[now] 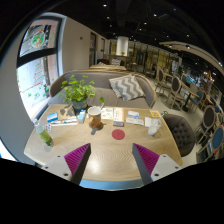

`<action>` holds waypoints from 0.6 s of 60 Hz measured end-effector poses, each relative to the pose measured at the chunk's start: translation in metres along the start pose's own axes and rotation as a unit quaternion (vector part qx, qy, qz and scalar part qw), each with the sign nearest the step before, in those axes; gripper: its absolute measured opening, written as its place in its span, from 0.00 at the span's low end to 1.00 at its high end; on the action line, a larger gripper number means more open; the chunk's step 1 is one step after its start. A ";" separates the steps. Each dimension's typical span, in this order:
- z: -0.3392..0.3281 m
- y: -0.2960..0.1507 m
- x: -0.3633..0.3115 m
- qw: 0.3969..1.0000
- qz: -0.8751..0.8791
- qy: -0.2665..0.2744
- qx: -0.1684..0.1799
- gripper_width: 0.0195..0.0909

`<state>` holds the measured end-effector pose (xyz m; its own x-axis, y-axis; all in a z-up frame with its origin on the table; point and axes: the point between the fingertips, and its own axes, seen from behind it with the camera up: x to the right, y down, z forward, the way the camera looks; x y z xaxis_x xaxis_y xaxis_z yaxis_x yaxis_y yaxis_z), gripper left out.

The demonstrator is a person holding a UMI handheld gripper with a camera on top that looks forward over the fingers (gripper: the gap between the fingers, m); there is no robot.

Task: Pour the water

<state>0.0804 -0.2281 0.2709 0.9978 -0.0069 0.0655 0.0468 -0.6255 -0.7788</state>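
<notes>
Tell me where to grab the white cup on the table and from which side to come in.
Grip the white cup across its upright side wall, coming straight ahead over the table's near edge. It stands well beyond the open gripper, with clear tabletop in between. The view does not show any handle.

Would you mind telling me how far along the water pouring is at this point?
Nothing looks done yet. The claw is open and empty, hovering over the near edge of the wooden table. The cup stands well beyond its fingers, near the potted plant. Approaching, grasping and pouring all remain; I cannot make out a water container.
</notes>
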 end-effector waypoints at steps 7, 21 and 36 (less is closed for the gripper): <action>-0.003 0.008 0.004 1.000 0.003 0.007 -0.006 0.92; -0.002 0.028 -0.017 1.000 0.001 0.020 -0.014 0.91; 0.003 0.058 -0.096 1.000 -0.002 0.014 -0.017 0.92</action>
<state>-0.0124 -0.2614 0.2173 0.9959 -0.0259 0.0869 0.0491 -0.6515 -0.7570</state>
